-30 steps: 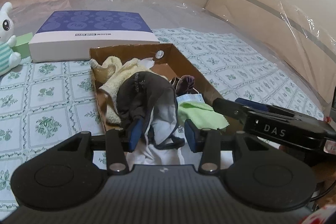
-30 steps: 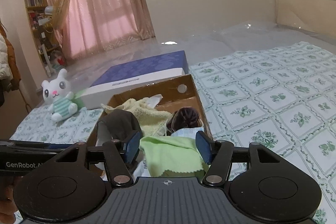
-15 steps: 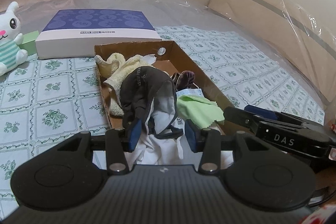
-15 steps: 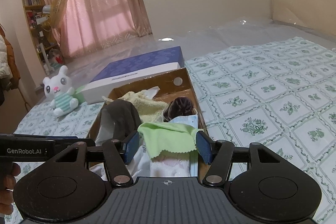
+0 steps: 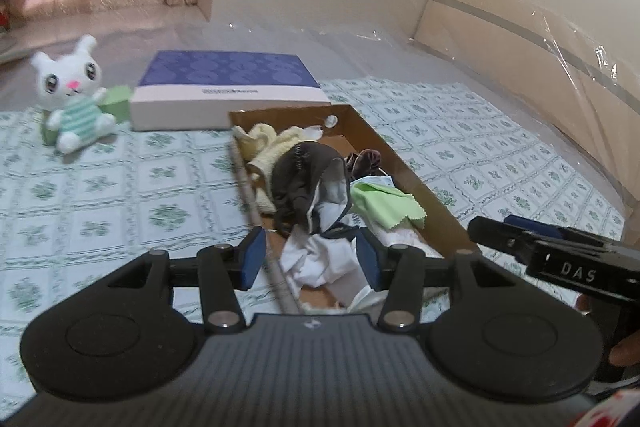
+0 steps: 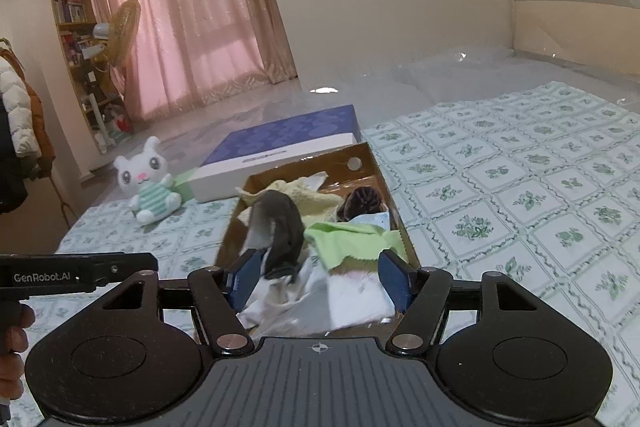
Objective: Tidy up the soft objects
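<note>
An open cardboard box point(image 5: 404, 167) lies on the bed with soft things heaped in it: a yellow towel point(image 5: 268, 147), a dark brown garment point(image 5: 300, 175), a light green cloth point(image 5: 384, 201), crumpled white cloth point(image 5: 316, 259) and a dark scrunchie point(image 5: 364, 161). My left gripper point(image 5: 310, 259) hovers over the box's near end, its jaws opening, the pads pressing on nothing. To its right my right gripper point(image 6: 320, 281) also stands apart from the pile, jaws opening, with the garment point(image 6: 284, 223) and green cloth point(image 6: 348, 235) lying beyond its pads.
A flat purple-topped box point(image 5: 228, 83) sits behind the cardboard box. Left of it are a white plush bunny point(image 5: 72, 95) and a green block point(image 5: 118, 103). The patterned sheet point(image 5: 100, 187) spreads to both sides. A plastic-wrapped headboard point(image 5: 520, 67) runs along the right.
Both grippers have drawn back and upward from the box, and their jaws stand a little wider. The green cloth that lay close between the right pads now rests farther off in the box.
</note>
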Demonstrator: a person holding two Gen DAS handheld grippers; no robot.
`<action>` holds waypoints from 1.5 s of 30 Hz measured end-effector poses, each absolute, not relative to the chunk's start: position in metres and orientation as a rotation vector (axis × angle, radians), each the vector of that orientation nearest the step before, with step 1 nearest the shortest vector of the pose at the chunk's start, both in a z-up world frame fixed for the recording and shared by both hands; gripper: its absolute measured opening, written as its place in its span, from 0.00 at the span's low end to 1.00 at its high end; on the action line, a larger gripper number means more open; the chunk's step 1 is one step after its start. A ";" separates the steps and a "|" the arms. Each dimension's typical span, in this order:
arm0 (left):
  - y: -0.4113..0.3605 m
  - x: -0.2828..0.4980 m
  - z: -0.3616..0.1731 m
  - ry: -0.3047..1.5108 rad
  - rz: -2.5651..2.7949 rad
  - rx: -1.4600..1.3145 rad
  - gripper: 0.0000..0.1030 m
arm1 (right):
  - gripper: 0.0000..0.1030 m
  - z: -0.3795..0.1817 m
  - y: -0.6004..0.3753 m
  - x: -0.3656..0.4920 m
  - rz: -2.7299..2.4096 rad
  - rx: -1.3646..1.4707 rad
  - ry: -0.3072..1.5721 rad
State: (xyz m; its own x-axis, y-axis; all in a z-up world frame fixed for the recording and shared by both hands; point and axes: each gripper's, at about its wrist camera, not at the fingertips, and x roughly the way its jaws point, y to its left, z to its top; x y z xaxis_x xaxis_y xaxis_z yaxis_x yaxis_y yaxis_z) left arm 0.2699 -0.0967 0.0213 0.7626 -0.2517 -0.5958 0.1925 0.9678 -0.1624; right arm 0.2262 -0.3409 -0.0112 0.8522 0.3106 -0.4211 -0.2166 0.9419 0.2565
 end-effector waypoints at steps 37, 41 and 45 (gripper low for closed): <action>-0.015 0.043 0.040 0.677 -0.051 -0.033 0.47 | 0.68 -0.011 -0.254 0.045 0.383 0.081 0.564; -0.008 0.034 0.037 0.684 -0.020 -0.025 0.47 | 0.68 -0.017 -0.245 0.040 0.405 0.076 0.584; 0.000 0.026 0.032 0.693 0.012 -0.027 0.47 | 0.68 -0.022 -0.235 0.039 0.430 0.066 0.602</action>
